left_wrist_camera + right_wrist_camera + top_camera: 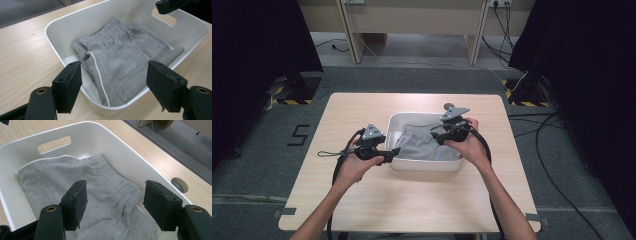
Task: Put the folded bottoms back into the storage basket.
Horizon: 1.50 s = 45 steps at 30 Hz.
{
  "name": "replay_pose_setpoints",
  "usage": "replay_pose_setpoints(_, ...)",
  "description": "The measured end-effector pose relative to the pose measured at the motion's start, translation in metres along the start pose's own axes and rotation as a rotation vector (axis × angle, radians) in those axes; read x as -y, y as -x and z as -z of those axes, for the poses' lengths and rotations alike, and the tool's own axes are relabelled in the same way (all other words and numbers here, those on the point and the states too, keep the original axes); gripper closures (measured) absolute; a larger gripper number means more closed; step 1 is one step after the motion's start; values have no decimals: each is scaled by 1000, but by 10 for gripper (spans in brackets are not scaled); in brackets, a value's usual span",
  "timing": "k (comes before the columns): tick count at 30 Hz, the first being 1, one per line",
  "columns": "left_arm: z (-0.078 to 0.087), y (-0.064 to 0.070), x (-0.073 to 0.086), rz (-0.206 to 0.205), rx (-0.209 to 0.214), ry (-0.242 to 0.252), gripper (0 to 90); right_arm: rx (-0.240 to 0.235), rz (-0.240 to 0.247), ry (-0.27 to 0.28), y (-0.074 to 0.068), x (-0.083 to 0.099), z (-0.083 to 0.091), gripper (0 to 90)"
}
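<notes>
Underneath, a pale wooden table (412, 200) stands on grey carpet (257, 165).

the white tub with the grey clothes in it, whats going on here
A person holds a two-jaw gripper in each hand over a white plastic tub on a wooden table. Folded grey sweat shorts with a ribbed waistband and thin white piping lie inside it. The left gripper hangs at one side of the tub and the right gripper at the opposite side, above the waistband. Both have their jaws spread wide and neither grips anything.
</notes>
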<state>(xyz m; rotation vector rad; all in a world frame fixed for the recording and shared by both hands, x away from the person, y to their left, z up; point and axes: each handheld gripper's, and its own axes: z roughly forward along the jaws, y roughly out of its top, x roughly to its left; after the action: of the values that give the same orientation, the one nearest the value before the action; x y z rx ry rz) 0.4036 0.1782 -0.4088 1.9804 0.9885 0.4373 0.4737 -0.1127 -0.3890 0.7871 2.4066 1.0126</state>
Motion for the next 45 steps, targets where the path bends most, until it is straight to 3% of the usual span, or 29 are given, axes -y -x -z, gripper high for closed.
replay_pose_setpoints(12, 10, 1, 10, -2, -13, 11, 236, -7, -28, 45, -2, 11, 20, 349)
replay_pose_setpoints(45, 23, -2, 31, 25, -8, 45, 223, -27, -74, 114, -10, 49, 47, 332)
